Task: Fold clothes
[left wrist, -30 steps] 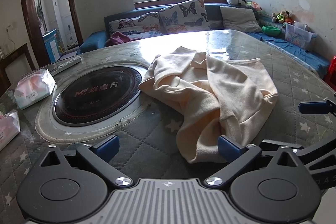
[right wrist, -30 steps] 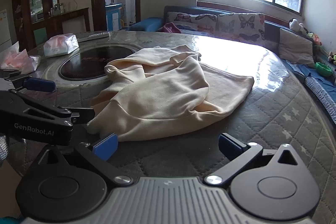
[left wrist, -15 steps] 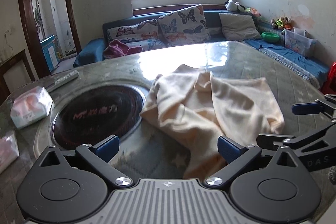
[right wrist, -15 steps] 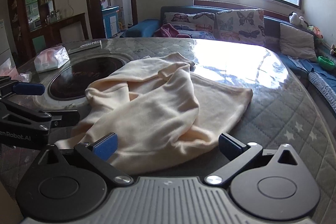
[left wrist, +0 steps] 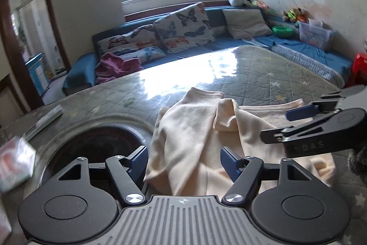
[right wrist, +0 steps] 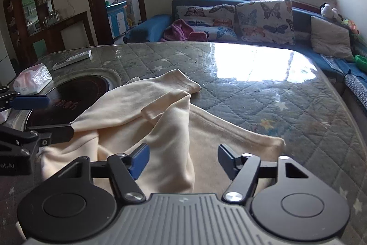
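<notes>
A crumpled cream sweatshirt point(left wrist: 195, 137) lies on the quilted grey table; it also shows in the right wrist view point(right wrist: 160, 121). My left gripper point(left wrist: 183, 163) is open, its jaws straddling the garment's near left edge. My right gripper point(right wrist: 181, 161) is open over the near hem, cloth lying between its fingers. Each gripper shows in the other's view: the right one point(left wrist: 312, 128) at the right, the left one point(right wrist: 29, 121) at the left beside the cloth.
A round black cooktop point(left wrist: 101, 144) is set into the table point(right wrist: 263, 93) left of the garment. Tissue packs point(right wrist: 32, 80) and a remote point(right wrist: 73, 59) lie at the far left. A blue sofa with butterfly cushions point(left wrist: 183, 26) runs behind the table.
Both grippers have moved forward and down onto the garment's near edge, and their jaws have narrowed somewhat. The garment lies as before.
</notes>
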